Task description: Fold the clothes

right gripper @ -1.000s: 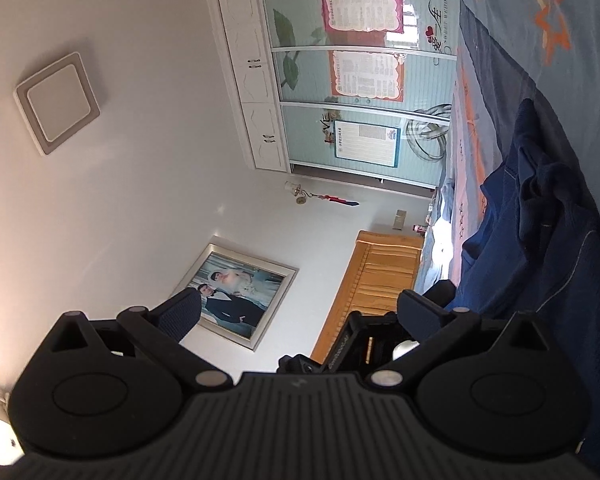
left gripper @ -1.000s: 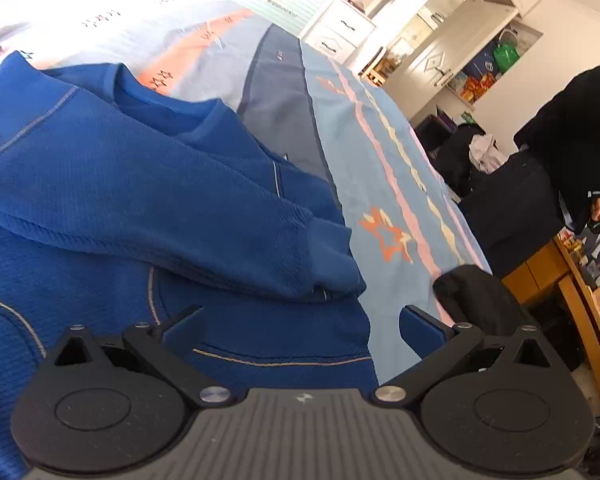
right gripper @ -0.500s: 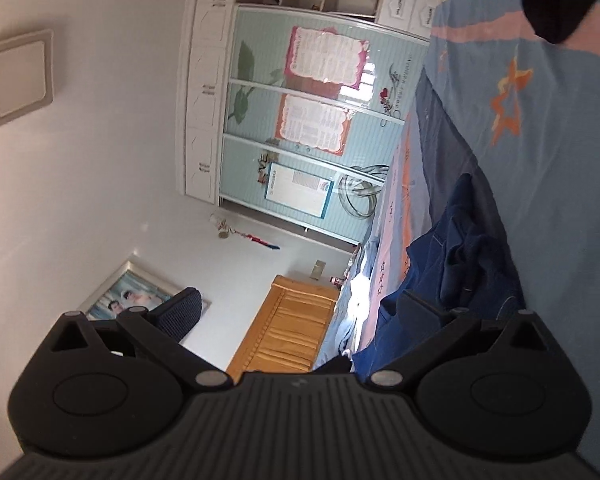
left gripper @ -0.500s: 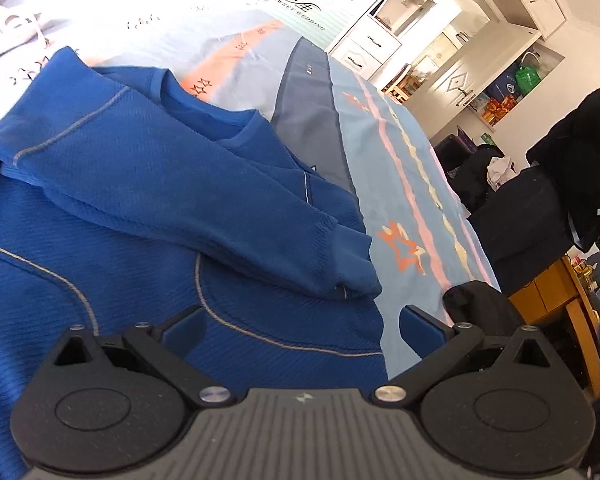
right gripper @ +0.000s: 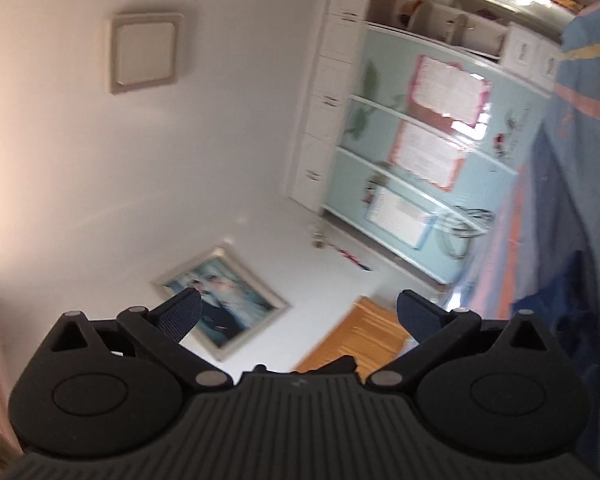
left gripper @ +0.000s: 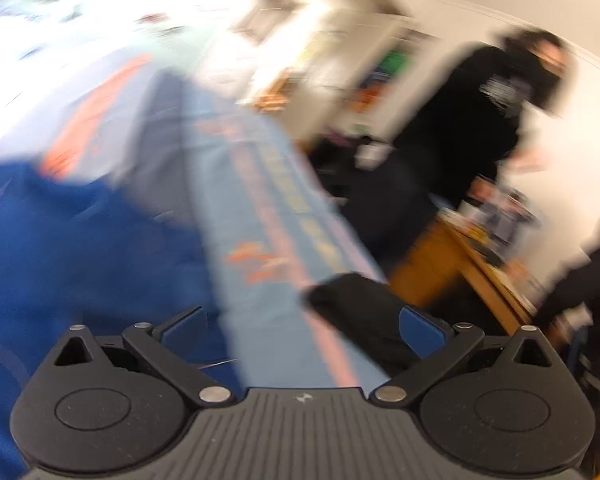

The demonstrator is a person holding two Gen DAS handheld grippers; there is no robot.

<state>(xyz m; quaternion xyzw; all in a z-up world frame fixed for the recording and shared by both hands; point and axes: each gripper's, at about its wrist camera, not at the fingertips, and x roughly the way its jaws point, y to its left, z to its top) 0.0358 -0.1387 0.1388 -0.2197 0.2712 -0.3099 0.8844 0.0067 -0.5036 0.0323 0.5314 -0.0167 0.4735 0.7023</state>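
Bed [left gripper: 260,216] with the striped blue cover fills the left-wrist view, heavily motion-blurred. Blue sweater [left gripper: 72,240] lies flat on it at 9 to 10 o'clock from the left gripper [left gripper: 302,322], running under its left finger. Long axis hard to call through the blur; looks to run roughly along the bed, toward 11 o'clock.

Right-wrist view is rolled sideways, mostly wall and wardrobe [right gripper: 420,140]; only a dark blue edge of the sweater [right gripper: 556,304] shows at 3 o'clock from the right gripper [right gripper: 298,314], well off its axis.

Left gripper is nearer the cloth, so my guess is it leads the next grab. Needs to swing toward 9 o'clock first.

Both grippers: jaws spread wide, nothing between them.

Dark garment [left gripper: 360,312] lies at the bed edge, 1 o'clock of the left gripper. A person [left gripper: 480,128] in black stands at 2 o'clock.
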